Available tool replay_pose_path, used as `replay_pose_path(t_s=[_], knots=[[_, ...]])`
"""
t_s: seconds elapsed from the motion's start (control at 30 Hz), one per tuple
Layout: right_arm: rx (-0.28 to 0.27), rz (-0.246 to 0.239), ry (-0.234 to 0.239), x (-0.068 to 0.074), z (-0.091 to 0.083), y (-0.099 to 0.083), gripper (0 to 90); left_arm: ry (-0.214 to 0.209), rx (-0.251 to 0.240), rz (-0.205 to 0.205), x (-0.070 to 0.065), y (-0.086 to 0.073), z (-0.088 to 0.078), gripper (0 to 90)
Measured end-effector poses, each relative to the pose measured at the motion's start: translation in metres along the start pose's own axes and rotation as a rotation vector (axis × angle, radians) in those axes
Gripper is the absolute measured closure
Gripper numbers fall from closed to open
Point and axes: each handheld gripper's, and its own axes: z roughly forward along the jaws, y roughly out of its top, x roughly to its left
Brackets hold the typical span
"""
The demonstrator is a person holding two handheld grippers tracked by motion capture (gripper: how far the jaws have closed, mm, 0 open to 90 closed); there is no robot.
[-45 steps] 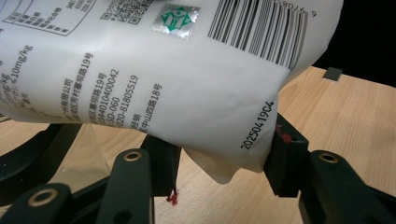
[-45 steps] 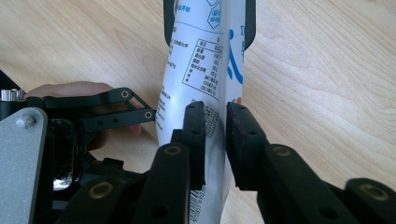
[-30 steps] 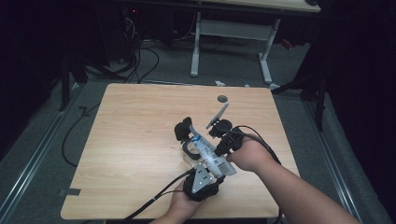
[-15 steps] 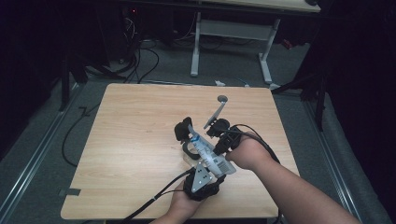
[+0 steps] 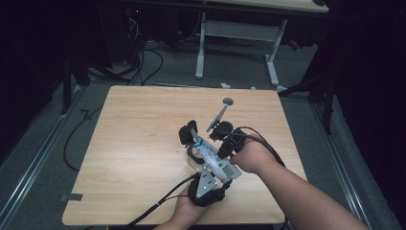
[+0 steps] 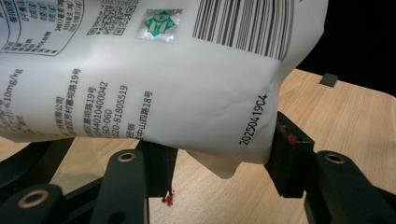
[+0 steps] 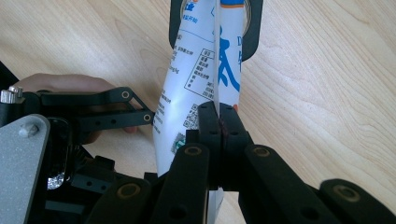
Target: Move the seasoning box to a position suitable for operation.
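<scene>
High view puts the white pouch (image 5: 210, 153) just right of centre in the frame, lifted off the wooden table (image 5: 134, 143) and stretched between both tools — the left gripper (image 5: 191, 139) reaching up from the bottom edge, the right gripper (image 5: 221, 128) coming in from the lower right.

Right gripper view shows that tool's jaws pressed together on a thin seam or fin of the pouch (image 7: 201, 70), which runs up the middle of the frame; the pinch is narrow, and very little material sits between the pads.

Left gripper view shows the printed back of the pouch (image 6: 154, 79) across the upper part of the frame. The jaws have just been opening, with the pouch's lower edge between them. The right-hand finger (image 6: 287, 149) lies against the sealed edge by the date code, while the left one (image 6: 156, 163) looks to stand a little below the film; I judge this hold to be loose or already given up.

If so, the pouch hangs mostly from the fin pinch — its weight could pull that thin seam out of the pads, or swing the bag so it twists and drops to the table. A tug from either hand could crease or strain the seal. A dark ring-shaped thing (image 7: 252, 32) behind the pouch's top could snag it.
</scene>
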Motion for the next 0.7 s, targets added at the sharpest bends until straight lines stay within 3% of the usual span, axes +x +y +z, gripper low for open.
replay_pose_path(t_s=[0.13,0.2,0.33,0.37,0.4,0.53,0.7], knots=[[0.003,0.056,0.029,-0.0008,-0.0009,0.0007,89.8,0.011,-0.004,0.005,0.0003,0.0006,-0.0001,51.8],[0.0,0.054,0.022,-0.0005,-0.0014,0.0017,89.5,0.02,-0.004,-0.002,0.0008,0.0013,0.0002,52.7],[0.011,0.102,0.024,0.0013,-0.0013,0.0045,87.8,0.033,0.001,-0.003,-0.0001,0.0016,0.0014,53.5],[0.009,0.088,0.024,0.0001,-0.0003,0.0046,87.0,0.035,0.005,-0.005,-0.0003,0.0014,0.0019,53.6],[0.02,0.117,0.021,0.0021,0.0002,0.0056,86.9,0.035,0.008,-0.006,-0.0004,0.0011,0.0023,53.6],[0.026,0.107,0.0,0.0033,0.0025,0.0056,87.6,0.044,0.013,0.0,-0.0013,0.0005,0.0029,53.7],[0.01,0.116,0.014,0.0011,0.0014,0.0035,87.3,0.041,0.011,0.004,-0.0012,0.0013,0.0025,53.9]])
